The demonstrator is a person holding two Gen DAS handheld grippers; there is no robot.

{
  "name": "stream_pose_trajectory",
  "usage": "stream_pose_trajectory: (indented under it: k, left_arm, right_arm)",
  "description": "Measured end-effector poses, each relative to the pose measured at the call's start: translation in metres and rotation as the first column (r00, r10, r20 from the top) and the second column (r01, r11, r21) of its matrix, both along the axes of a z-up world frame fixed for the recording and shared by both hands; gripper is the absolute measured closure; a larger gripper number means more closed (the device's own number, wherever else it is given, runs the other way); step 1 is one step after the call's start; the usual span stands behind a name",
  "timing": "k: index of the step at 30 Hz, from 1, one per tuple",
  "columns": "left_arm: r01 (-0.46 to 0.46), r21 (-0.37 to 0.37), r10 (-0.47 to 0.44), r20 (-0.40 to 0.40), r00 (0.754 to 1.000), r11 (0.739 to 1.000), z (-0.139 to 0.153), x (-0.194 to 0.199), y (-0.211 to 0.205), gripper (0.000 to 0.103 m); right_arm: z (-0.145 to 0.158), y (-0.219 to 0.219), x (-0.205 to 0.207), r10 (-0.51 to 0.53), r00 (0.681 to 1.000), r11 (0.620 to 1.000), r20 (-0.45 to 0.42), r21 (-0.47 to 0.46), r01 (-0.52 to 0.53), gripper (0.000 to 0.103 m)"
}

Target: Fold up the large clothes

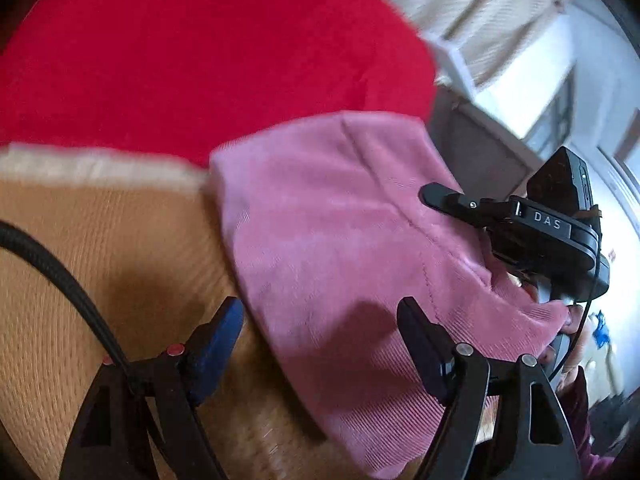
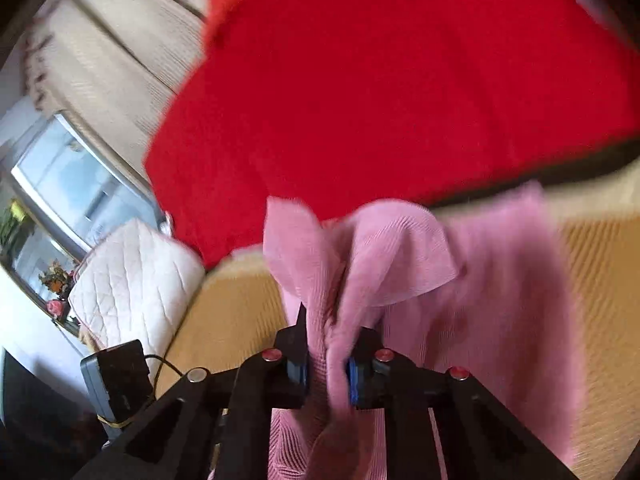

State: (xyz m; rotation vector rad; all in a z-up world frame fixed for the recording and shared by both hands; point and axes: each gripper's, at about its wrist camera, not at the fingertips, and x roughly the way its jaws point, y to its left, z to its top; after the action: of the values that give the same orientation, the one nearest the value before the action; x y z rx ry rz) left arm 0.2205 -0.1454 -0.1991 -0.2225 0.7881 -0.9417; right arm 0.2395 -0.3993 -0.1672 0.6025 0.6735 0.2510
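Your left gripper (image 1: 320, 332) hangs with its fingers (image 1: 424, 344) spread wide, nothing between the pads. The pink ribbed garment (image 1: 336, 224) lies under and ahead of it on the tan woven surface (image 1: 100, 240); whether that is a mat, a bed or a seat you cannot tell from here. The right-hand finger sits over the pink cloth, the left-hand one over bare tan weave. A black braided cable (image 1: 60, 268) curves across the tan surface toward the gripper's base.

Your right gripper (image 2: 326, 376) has its fingers (image 2: 296, 372) clamped on a bunched fold of the same pink garment (image 2: 480, 300). The cloth stands up in two loose flaps above the pads and drapes away to the right over the tan woven surface (image 2: 224, 320). The picture is motion-blurred there.

From the left wrist view, your right gripper (image 1: 532, 224) shows at the garment's right edge, with your hand (image 1: 572, 332) on its handle.

A large red cloth (image 1: 200, 60) lies beyond the pink one, its near edge touching or just overlapping it. A white quilted cushion (image 2: 132, 276) sits off the tan surface's left edge, below a window (image 2: 76, 184).
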Motion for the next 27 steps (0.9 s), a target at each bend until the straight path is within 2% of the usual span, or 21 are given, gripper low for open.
stream_pose_trajectory:
  k: [2,4,6,7,9,10,14,15,16,17,18,21,23,25,26,27]
  left_arm:
    - [0.012,0.002,-0.012,0.070,0.998,1.000,0.005,-0.005,-0.017,0.023]
    - [0.029,0.064,-0.036,0.114,0.993,0.998,0.002,-0.013,-0.037,0.023]
    - [0.067,0.169,-0.085,0.097,0.992,0.983,-0.014,-0.015,-0.062,0.023]
    - [0.065,0.232,-0.088,0.090,0.992,0.971,-0.027,-0.017,-0.074,0.023]
    - [0.060,0.244,-0.095,0.134,0.986,0.968,-0.038,-0.025,-0.084,0.022]
    - [0.062,0.252,-0.104,0.155,0.982,0.966,-0.037,-0.029,-0.085,0.022]
    - [0.063,0.235,-0.098,0.139,0.985,0.970,-0.039,-0.029,-0.080,0.021]
    - [0.068,0.240,-0.103,0.139,0.985,0.968,-0.039,-0.030,-0.073,0.021]
    - [0.072,0.240,-0.107,0.138,0.985,0.968,-0.037,-0.031,-0.065,0.021]
    - [0.075,0.228,-0.107,0.130,0.986,0.971,-0.035,-0.031,-0.059,0.021]
    - [0.077,0.210,-0.104,0.118,0.988,0.975,-0.027,-0.023,-0.074,0.021]
    - [0.128,0.115,-0.137,0.074,0.988,0.985,-0.008,-0.015,-0.056,0.021]
    - [0.104,0.090,-0.112,0.096,0.989,0.991,0.006,-0.013,-0.033,0.021]
    - [0.052,0.103,-0.066,0.130,0.989,0.993,0.011,-0.008,-0.014,0.021]
    - [0.019,0.144,-0.036,0.119,0.992,0.989,0.005,-0.001,-0.010,0.021]
    - [-0.003,0.185,-0.013,0.087,0.996,0.983,-0.002,0.007,-0.009,0.021]
  right_arm:
    - [0.017,-0.021,-0.016,-0.054,0.997,0.998,0.064,-0.028,0.056,0.089]
    - [0.017,-0.050,-0.023,-0.144,0.987,0.989,0.074,-0.036,0.146,0.096]
    - [-0.009,-0.089,-0.024,-0.256,0.967,0.965,0.008,-0.061,0.256,0.096]
    - [-0.026,-0.107,-0.023,-0.279,0.959,0.960,-0.044,-0.032,0.278,0.096]
    - [-0.060,-0.132,-0.019,-0.263,0.953,0.961,-0.149,0.052,0.273,0.096]
    - [-0.065,-0.136,-0.021,-0.276,0.947,0.957,-0.163,0.041,0.286,0.096]
    - [-0.045,-0.130,-0.032,-0.172,0.981,0.970,-0.086,0.157,0.184,0.092]
    - [-0.042,-0.125,-0.032,-0.162,0.984,0.971,-0.077,0.162,0.173,0.078]
    - [-0.040,-0.119,-0.031,-0.143,0.987,0.975,-0.075,0.162,0.154,0.037]
    - [-0.040,-0.109,-0.030,-0.130,0.988,0.976,-0.085,0.164,0.142,0.018]
    - [-0.043,-0.104,-0.029,-0.124,0.989,0.975,-0.086,0.173,0.137,0.007]
    - [-0.049,-0.089,-0.021,-0.085,0.991,0.979,-0.100,0.174,0.102,0.009]
    - [-0.055,-0.080,-0.015,-0.045,0.990,0.982,-0.133,0.177,0.069,0.013]
    - [-0.064,-0.072,-0.006,-0.049,0.978,0.986,-0.202,0.144,0.079,0.015]
    - [-0.071,-0.069,-0.002,-0.052,0.974,0.987,-0.222,0.139,0.085,0.016]
    - [-0.080,-0.065,0.004,-0.035,0.969,0.984,-0.243,0.159,0.076,0.024]
